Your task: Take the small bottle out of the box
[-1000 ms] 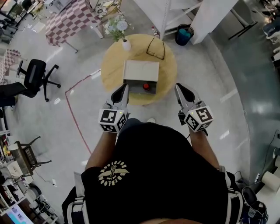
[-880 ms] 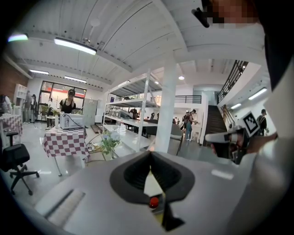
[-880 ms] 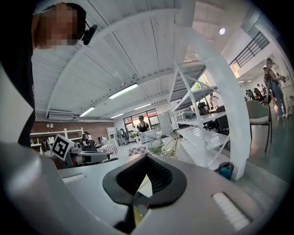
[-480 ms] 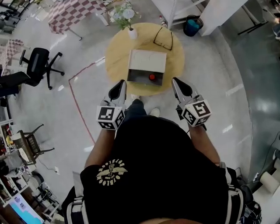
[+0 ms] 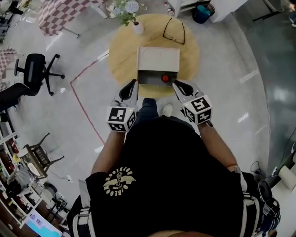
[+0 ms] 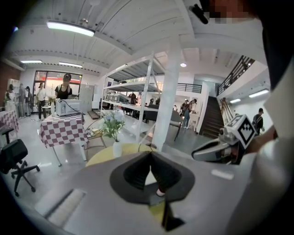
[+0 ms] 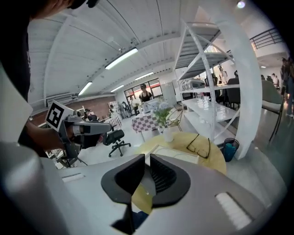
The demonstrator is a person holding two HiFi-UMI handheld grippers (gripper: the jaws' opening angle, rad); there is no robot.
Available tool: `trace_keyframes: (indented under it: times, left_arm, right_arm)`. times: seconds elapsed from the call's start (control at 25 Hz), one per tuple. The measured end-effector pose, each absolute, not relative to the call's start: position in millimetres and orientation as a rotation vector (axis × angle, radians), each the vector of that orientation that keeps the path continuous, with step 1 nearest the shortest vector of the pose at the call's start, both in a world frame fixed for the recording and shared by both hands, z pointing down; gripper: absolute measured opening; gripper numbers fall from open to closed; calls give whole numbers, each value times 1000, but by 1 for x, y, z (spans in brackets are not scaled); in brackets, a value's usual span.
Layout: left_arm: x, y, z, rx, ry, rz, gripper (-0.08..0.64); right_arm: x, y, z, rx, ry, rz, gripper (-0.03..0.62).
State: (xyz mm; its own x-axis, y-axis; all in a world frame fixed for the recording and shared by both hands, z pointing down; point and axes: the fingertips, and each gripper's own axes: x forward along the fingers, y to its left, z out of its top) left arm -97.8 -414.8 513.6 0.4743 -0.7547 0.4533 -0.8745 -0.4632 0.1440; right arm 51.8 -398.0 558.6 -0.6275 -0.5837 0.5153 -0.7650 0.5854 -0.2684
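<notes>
An open box [image 5: 158, 59] with a pale top and a grey inside stands on the round yellow table [image 5: 121, 55]. The small bottle [image 5: 165, 78], red-capped, lies at the box's near edge; through the left jaws it shows as a small bottle [image 6: 159, 191]. My left gripper [image 5: 132, 83] hangs just short of the box's near left corner, jaws touching at the tips and empty. My right gripper [image 5: 175, 84] sits close to the bottle on its near right. Its jaws have just been opening to a thin slit with nothing between them; the box [image 7: 177, 156] lies beyond.
A white vase of flowers [image 5: 137, 28] and a pair of glasses [image 5: 174, 33] sit on the table's far side. An office chair [image 5: 34, 69] stands to the left, a blue bin [image 5: 202, 11] beyond the table, a checkered table [image 5: 60, 14] far left.
Both grippers have moved forward and down to the table's near edge. The right one swung inward toward the bottle. The person has stepped closer to the table.
</notes>
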Motion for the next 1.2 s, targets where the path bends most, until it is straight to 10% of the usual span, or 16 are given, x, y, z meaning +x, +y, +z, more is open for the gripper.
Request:
trace_keyframes:
  times: [0.72, 0.96, 1.12, 1.2]
  left_arm:
    - [-135, -492, 599, 2275, -1139, 651, 0]
    - [-144, -516, 603, 2280, -1117, 667, 0]
    - [-149, -517, 606, 2274, -1112, 678, 0]
    - [-151, -518, 606, 2272, -1114, 677, 0]
  right_arm:
    - [6, -428, 720, 873, -1994, 769, 385]
    - [6, -426, 757, 807, -1839, 727, 381]
    - [17, -428, 768, 819, -1768, 685, 169]
    - [19, -430, 767, 826, -1763, 683, 165]
